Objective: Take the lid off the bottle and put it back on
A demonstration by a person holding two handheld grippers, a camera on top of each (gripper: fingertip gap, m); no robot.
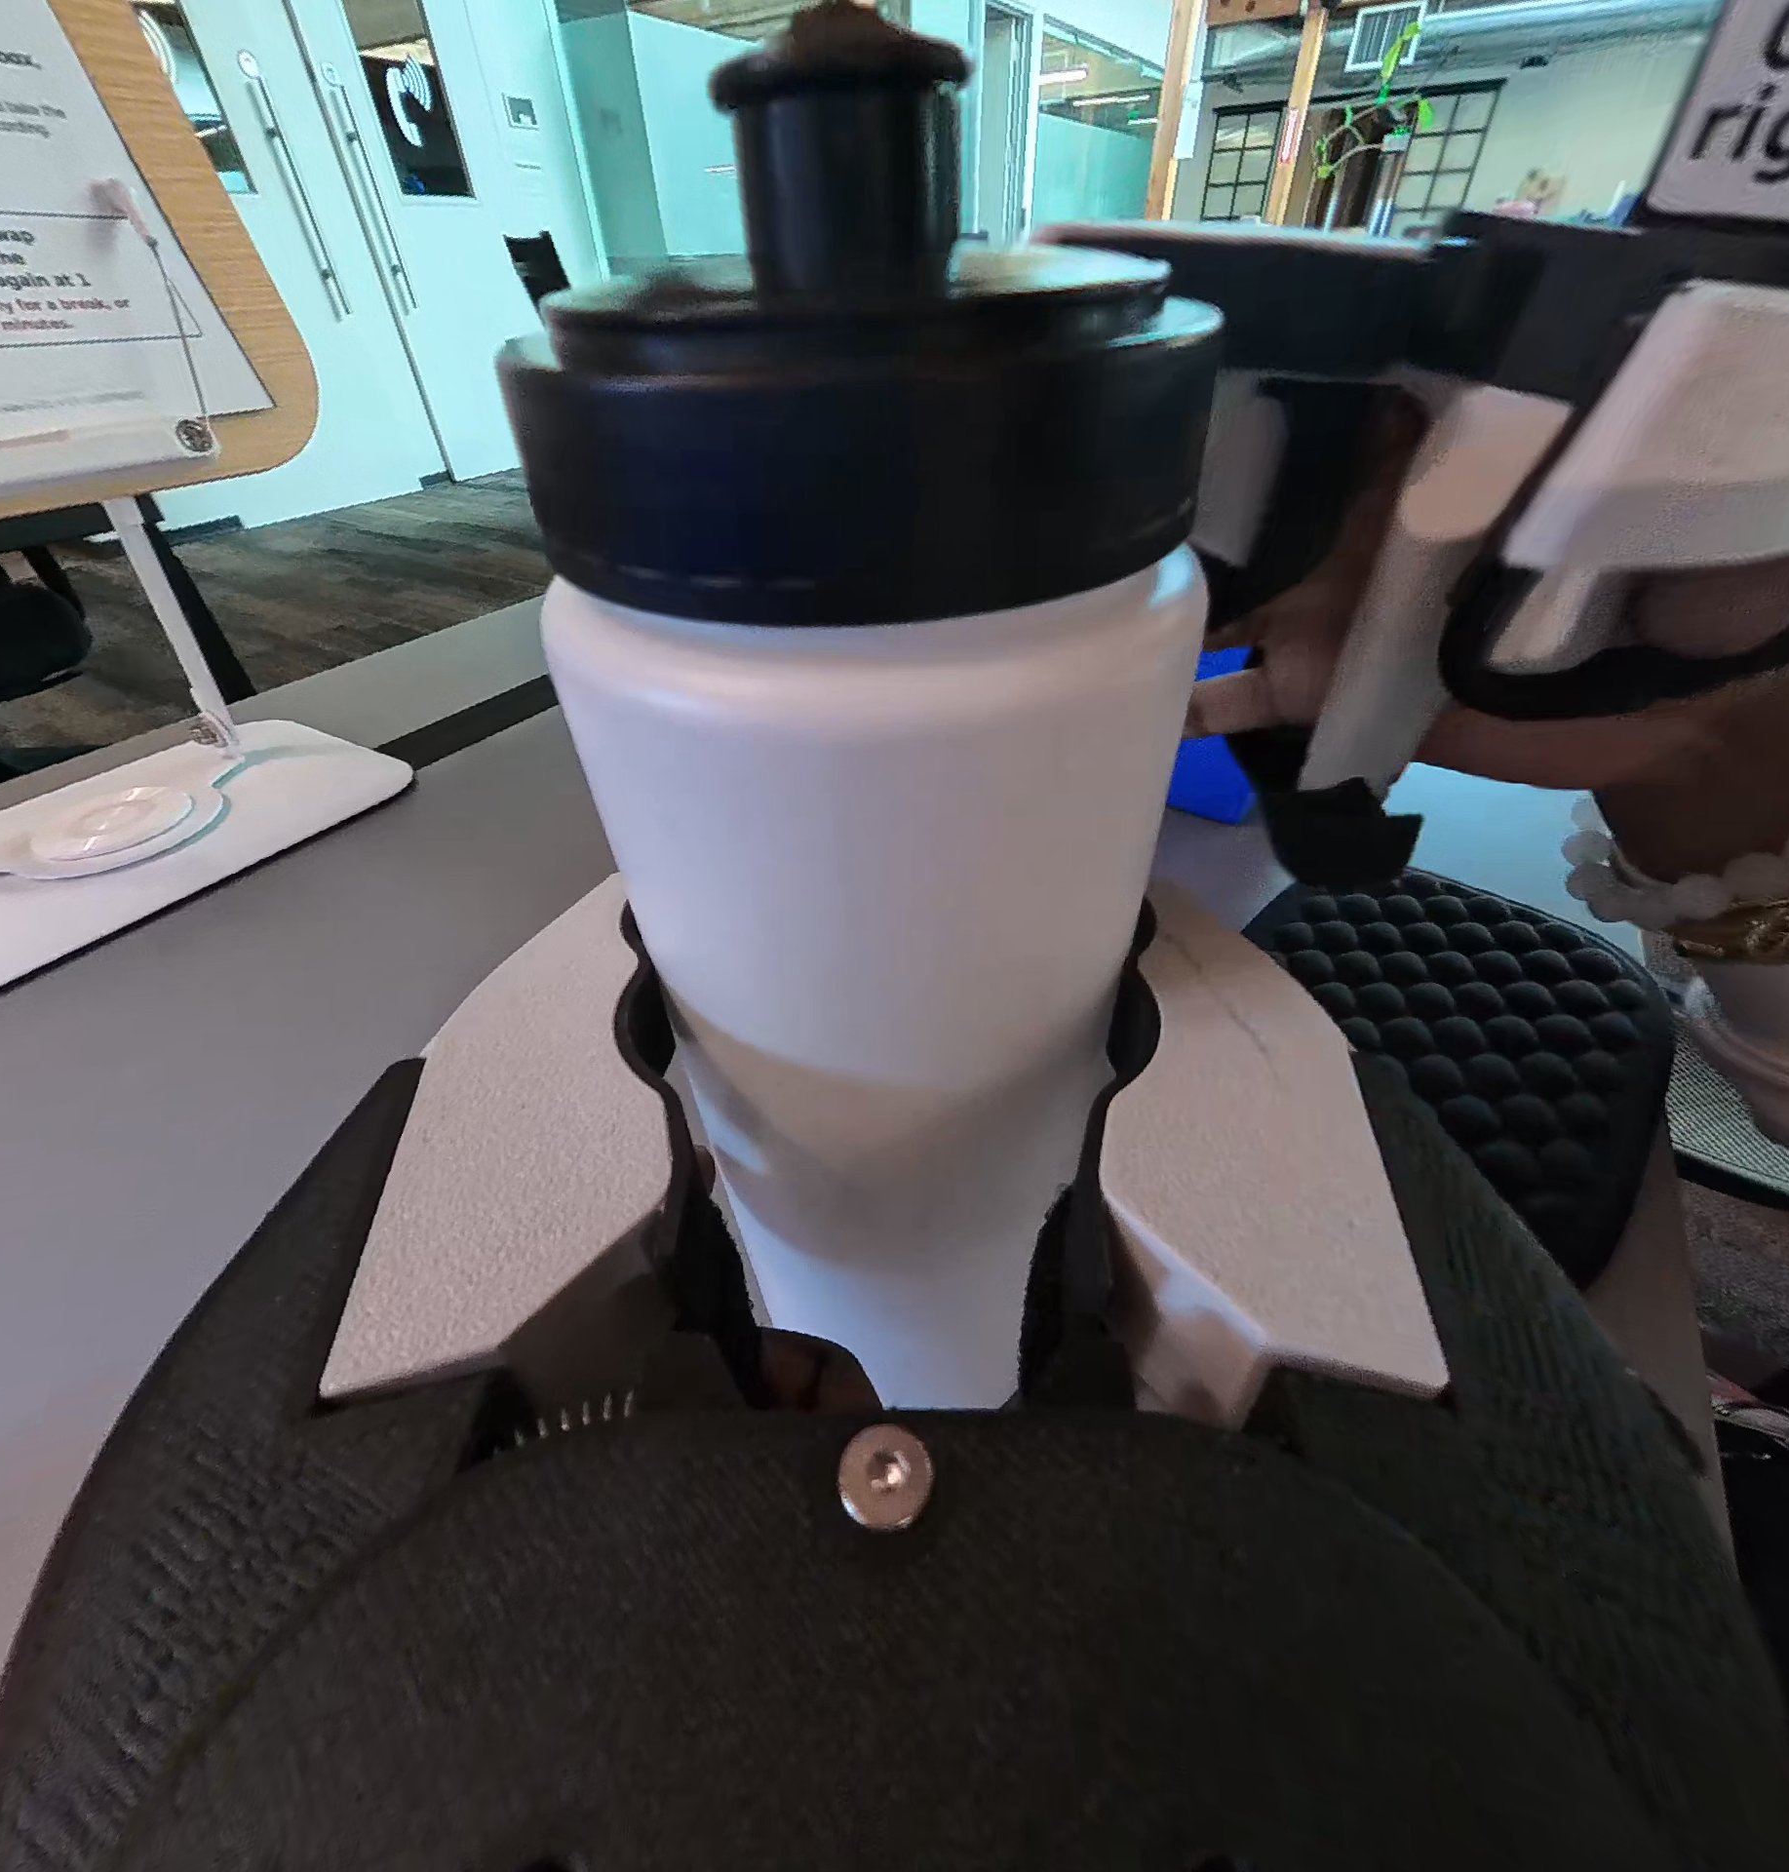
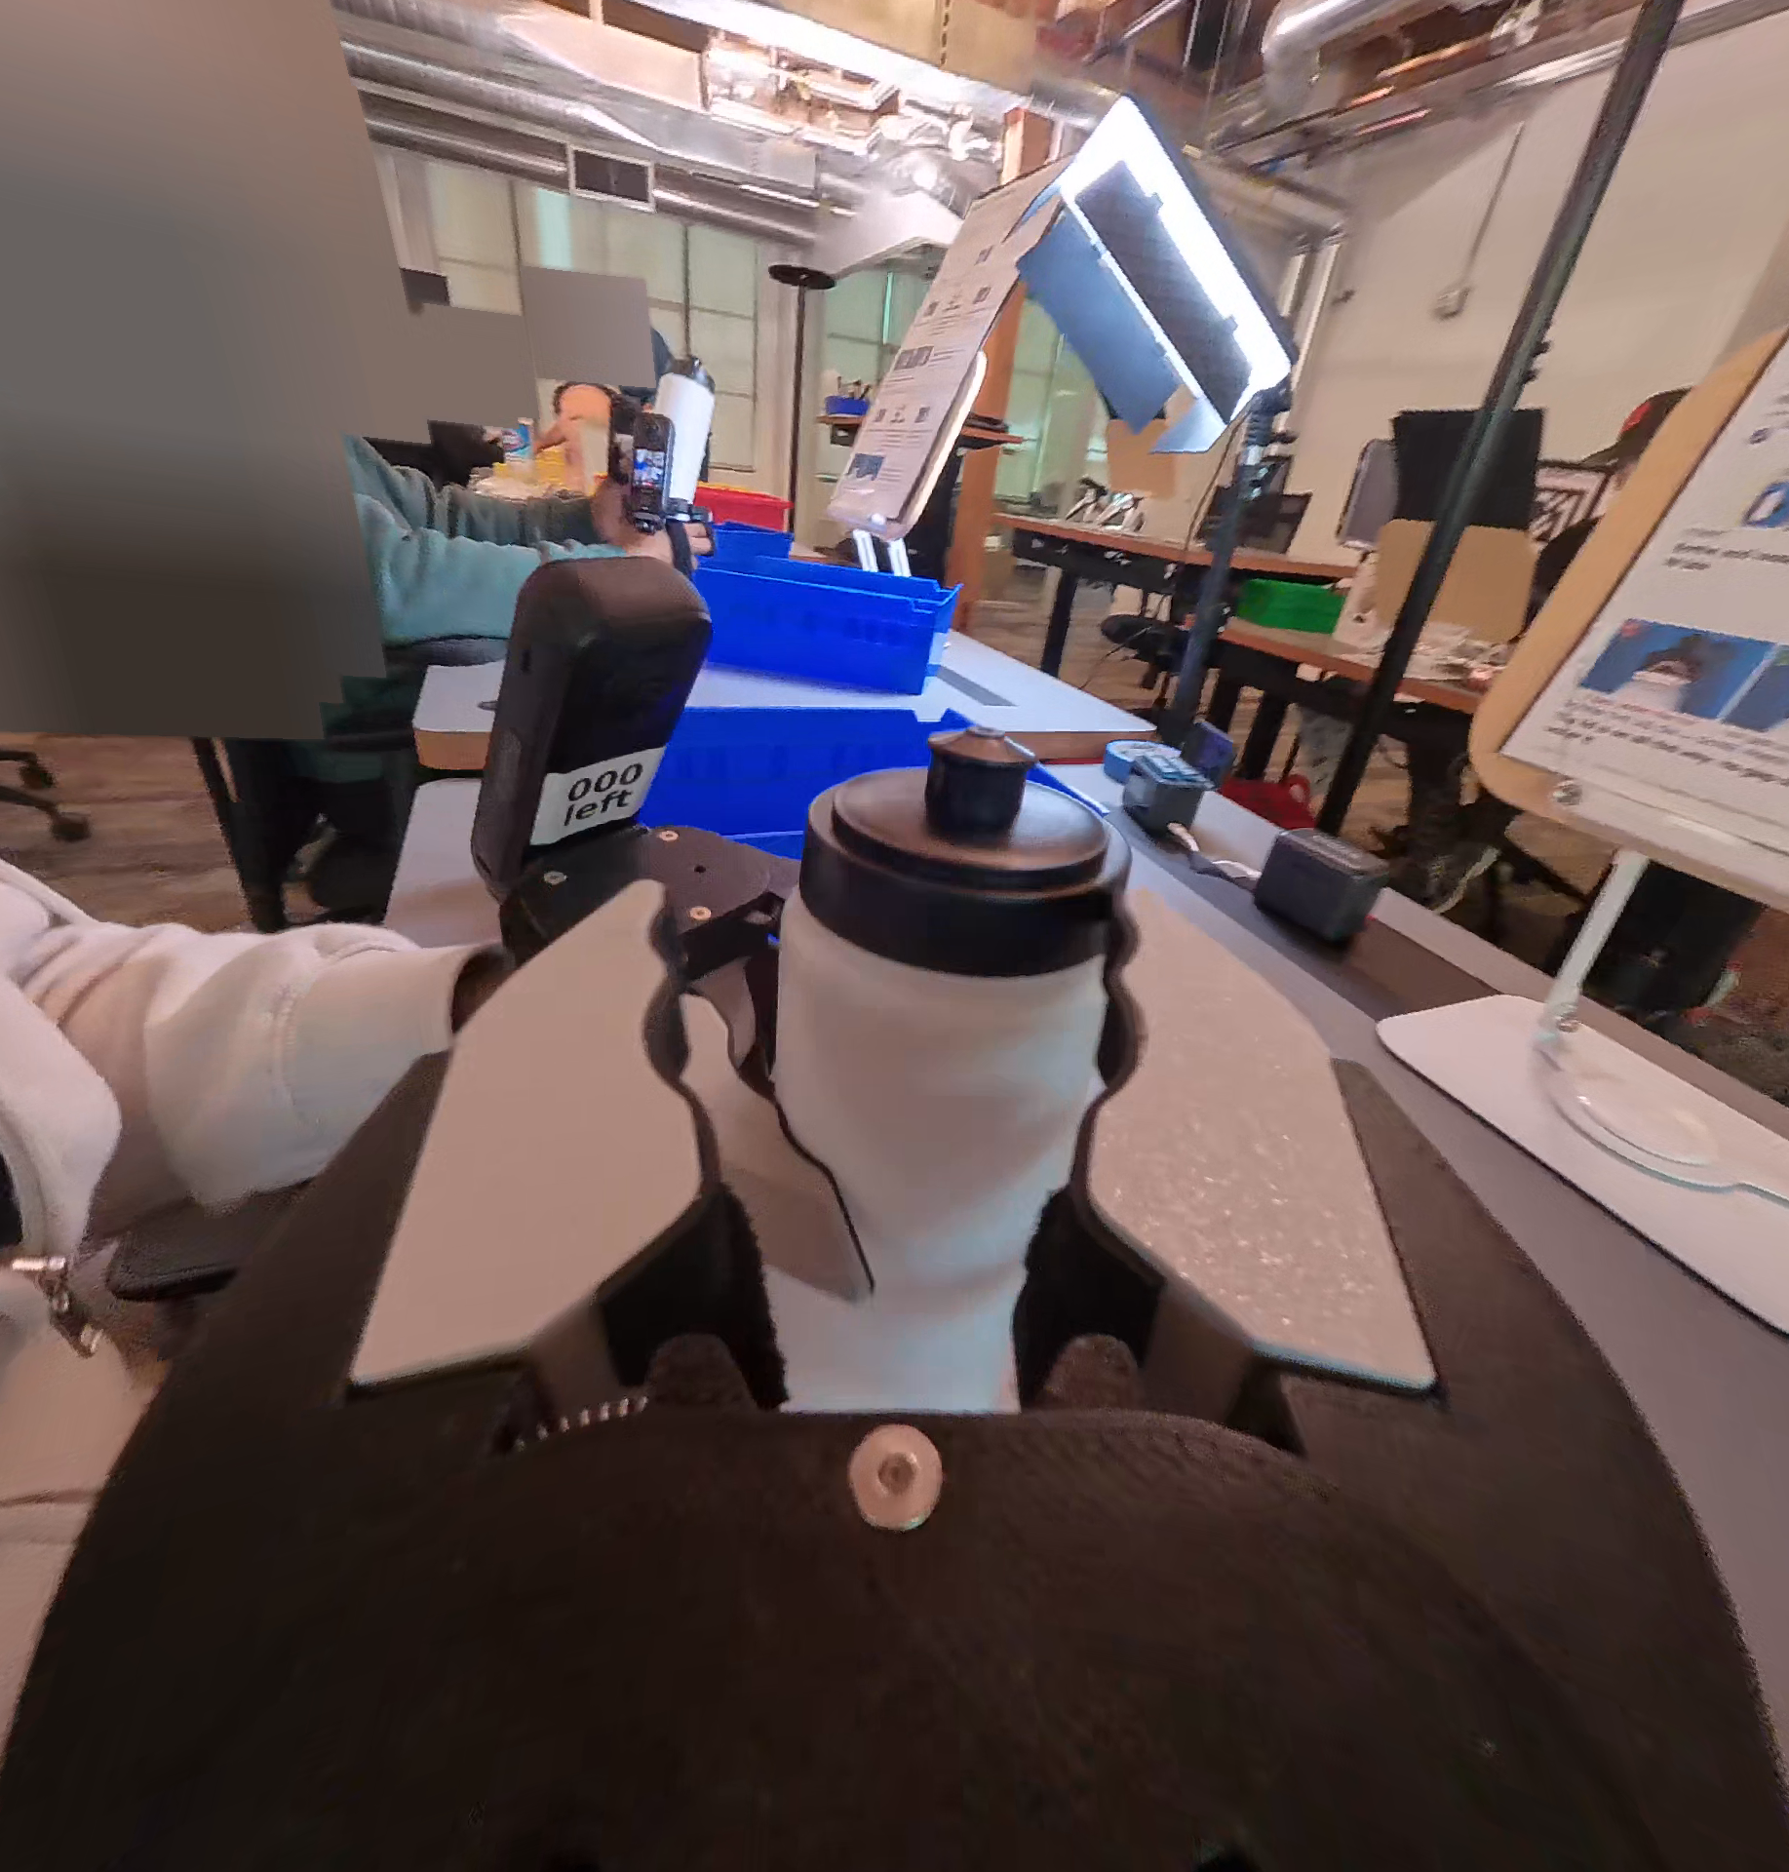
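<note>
Two grippers are on the job, but only one has hold of anything. Your left gripper (image 1: 885,1074) is clamped around the waist of the white bottle (image 1: 875,810), holding it upright above the grey table (image 1: 211,1064). The black lid (image 1: 860,446) sits fully on the neck, its spout up.

Your right gripper (image 2: 895,993) is spread wide. In the right wrist view its fingers (image 2: 1224,1145) stand either side of the bottle near the shoulder; the right-hand one lies against the edge of the lid and the left-hand one is well clear. It grips nothing.

From how things lie, you look to be at the approach to the lid. Whether this is before unscrewing or after refitting cannot be told.

The next move calls for the right gripper to rise, so its pads meet the lid's band and not the white body. Then close firmly and twist. Keep the left grip tight, or the smooth bottle may turn with the lid
</note>
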